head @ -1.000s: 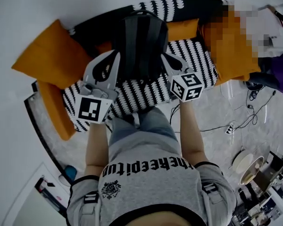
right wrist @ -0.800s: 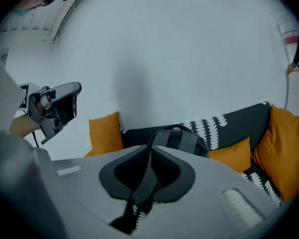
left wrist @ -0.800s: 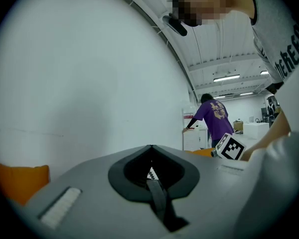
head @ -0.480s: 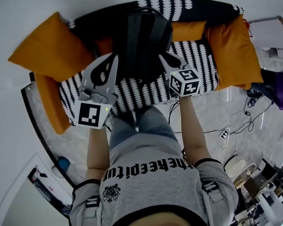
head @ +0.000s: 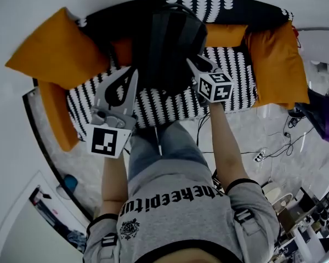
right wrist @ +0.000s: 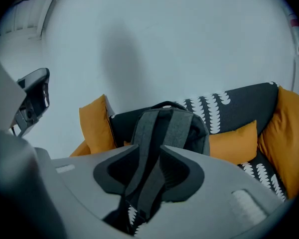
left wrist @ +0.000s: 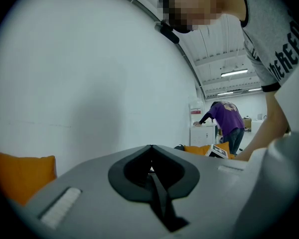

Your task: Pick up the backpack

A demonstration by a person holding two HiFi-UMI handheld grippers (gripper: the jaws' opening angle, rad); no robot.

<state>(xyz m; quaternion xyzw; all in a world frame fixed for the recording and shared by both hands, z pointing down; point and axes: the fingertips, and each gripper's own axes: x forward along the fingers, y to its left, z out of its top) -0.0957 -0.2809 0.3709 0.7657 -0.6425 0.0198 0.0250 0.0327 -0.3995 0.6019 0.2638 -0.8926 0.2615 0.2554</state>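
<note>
A dark grey backpack (head: 167, 43) stands upright on the black-and-white patterned sofa (head: 233, 70), leaning on its backrest. My left gripper (head: 135, 72) is beside the backpack's left edge. In the left gripper view its jaws (left wrist: 150, 147) are shut with nothing between them. My right gripper (head: 191, 63) is at the backpack's right edge and tilts downward. Its jaws have just been opening and stand apart (right wrist: 157, 156). The backpack's (right wrist: 172, 126) shoulder straps show through the gap; the pads do not press on them.
Orange cushions lie on the sofa at the left (head: 57, 51), the right (head: 274, 59) and behind the backpack (head: 225, 35). Cables (head: 263, 147) trail on the floor to the right. A person in purple (left wrist: 224, 121) bends over a white cabinet far off.
My right gripper has moved further along the backpack's right side, and its jaws have parted. The left gripper has barely shifted. The backpack stays on the sofa.
</note>
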